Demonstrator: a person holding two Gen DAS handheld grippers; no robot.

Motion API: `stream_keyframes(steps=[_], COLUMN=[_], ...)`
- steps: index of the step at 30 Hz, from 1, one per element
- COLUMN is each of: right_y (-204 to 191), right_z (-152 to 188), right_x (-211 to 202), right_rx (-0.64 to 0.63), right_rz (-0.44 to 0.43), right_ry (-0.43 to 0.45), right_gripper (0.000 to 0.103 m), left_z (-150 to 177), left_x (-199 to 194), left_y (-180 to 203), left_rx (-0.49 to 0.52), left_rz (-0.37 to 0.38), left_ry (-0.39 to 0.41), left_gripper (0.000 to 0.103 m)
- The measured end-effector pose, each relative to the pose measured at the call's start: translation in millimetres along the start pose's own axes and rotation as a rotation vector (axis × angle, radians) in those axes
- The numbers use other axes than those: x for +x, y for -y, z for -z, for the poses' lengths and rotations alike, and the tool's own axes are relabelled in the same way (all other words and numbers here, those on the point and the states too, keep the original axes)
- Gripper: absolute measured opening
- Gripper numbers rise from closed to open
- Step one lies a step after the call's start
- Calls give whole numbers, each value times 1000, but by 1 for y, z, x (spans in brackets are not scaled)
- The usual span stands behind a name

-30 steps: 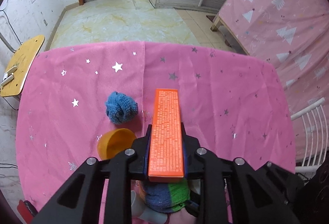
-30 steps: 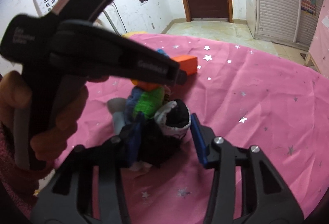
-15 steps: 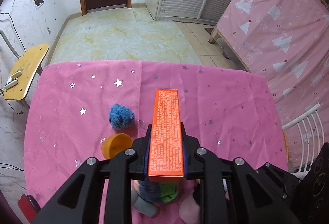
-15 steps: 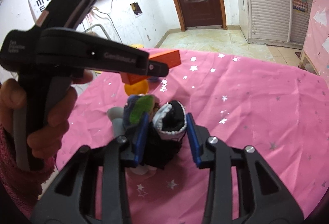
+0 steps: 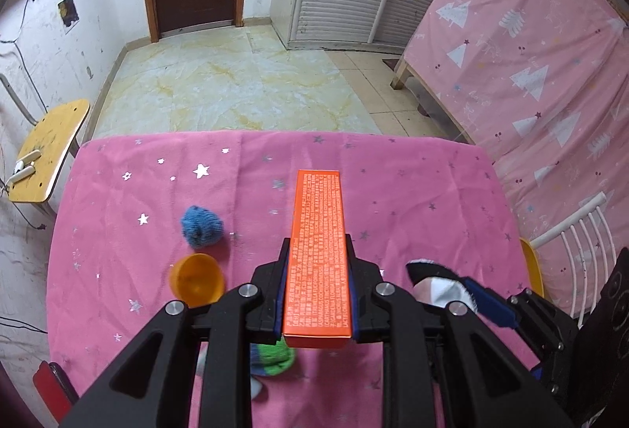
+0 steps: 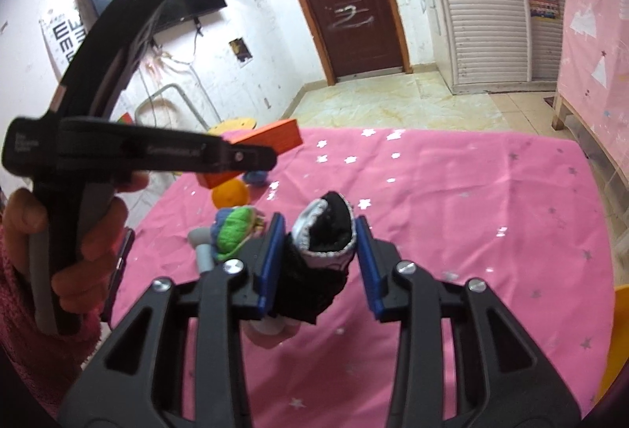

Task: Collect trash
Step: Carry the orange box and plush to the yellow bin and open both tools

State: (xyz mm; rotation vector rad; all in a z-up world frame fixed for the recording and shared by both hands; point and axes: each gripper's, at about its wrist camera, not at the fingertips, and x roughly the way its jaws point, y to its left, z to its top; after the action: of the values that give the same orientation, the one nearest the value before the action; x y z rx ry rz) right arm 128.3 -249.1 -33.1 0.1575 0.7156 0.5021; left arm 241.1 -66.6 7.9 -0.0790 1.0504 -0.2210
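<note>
We had the left gripper (image 5: 317, 294) clamped on a long orange printed cardboard box (image 5: 318, 255), long axis running straight out along the fingers, far end sticking well past the tips and clear above the pink star-print tablecloth (image 5: 412, 200). The right gripper (image 6: 319, 251) was closed on a black-and-white rolled fabric piece, looks like a sock (image 6: 324, 231), squeezed between the blue pads and lifted off the cloth; in the left wrist view it sat just right of the box. No bin showed in either view, so we couldn't tell which way the drop-off lay; both hands were loaded, neither free for another pick. Left on the table: a blue knitted ball (image 5: 201, 225) and an orange plastic cup lying on its side (image 5: 196, 280), both left of and beyond the left claw, plus a green-and-blue rolled fabric bundle (image 6: 232, 227) with a grey tube (image 6: 202, 249) below it, nearer the left hand. Versus a second earlier: the right jaws had closed in on the sock, which was down in the pile then; both grippers sat higher, table items looked smaller; box grip unchanged.
</note>
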Motion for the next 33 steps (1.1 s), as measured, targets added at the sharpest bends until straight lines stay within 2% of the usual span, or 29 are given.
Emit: stream_keyframes(steps=[10, 22, 33], right_y=[53, 132, 191], right_z=[5, 24, 44], right_x=[-42, -112, -161], right_rx=[103, 236, 325], right_rz=[51, 198, 342], right_ry=[95, 226, 292], right_gripper=[34, 34, 35], left_z=[6, 24, 43], left_x=[1, 4, 9], left_y=[60, 156, 234], left_rx=[88, 230, 347], left_rz=[17, 75, 138], left_ry=[-6, -22, -46], left_gripper=[15, 15, 15])
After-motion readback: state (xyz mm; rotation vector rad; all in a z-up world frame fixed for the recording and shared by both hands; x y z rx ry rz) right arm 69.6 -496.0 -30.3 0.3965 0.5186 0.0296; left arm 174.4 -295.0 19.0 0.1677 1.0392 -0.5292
